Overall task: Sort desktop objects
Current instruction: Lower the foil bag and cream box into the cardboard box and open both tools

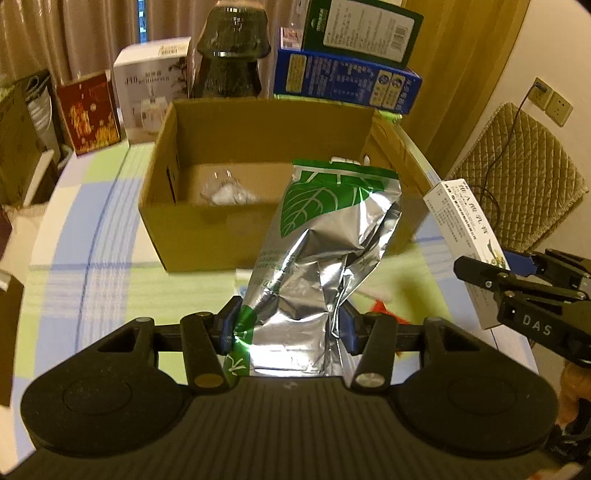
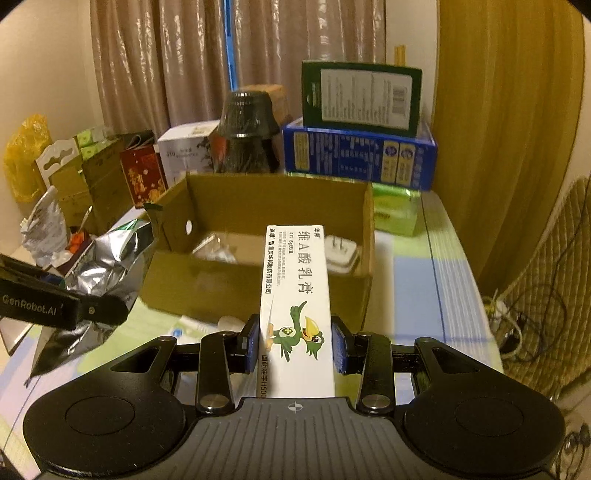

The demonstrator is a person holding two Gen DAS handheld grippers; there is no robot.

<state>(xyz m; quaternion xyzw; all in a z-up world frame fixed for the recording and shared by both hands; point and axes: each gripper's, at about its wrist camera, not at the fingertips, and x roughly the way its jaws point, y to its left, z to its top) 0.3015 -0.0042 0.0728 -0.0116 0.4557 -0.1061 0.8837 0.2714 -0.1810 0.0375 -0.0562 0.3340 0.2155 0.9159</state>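
Note:
My left gripper [image 1: 290, 328] is shut on a crumpled silver foil pouch [image 1: 325, 251] with a green leaf print, held up in front of an open cardboard box [image 1: 207, 229]. My right gripper [image 2: 295, 345] is shut on a long white ointment carton [image 2: 295, 288] with a green bird picture, its far end over the box's near wall [image 2: 207, 284]. In the left wrist view that carton [image 1: 465, 236] and the right gripper [image 1: 517, 280] show at the right edge. The pouch [image 2: 107, 262] and left gripper [image 2: 74, 310] appear at the left of the right wrist view. Inside the box lie a clear plastic wrapper [image 1: 225, 192] and a white plug adapter [image 2: 341, 251].
Behind the box stand a dark lamp-shaped object [image 1: 229, 51], a blue box [image 1: 347, 81] with a green box [image 1: 362, 29] on top, a white carton [image 1: 147, 96] and a red one [image 1: 90, 110]. Small scraps [image 1: 373, 291] lie on the checked tablecloth [image 1: 92, 280]. A quilted chair [image 1: 517, 177] is right.

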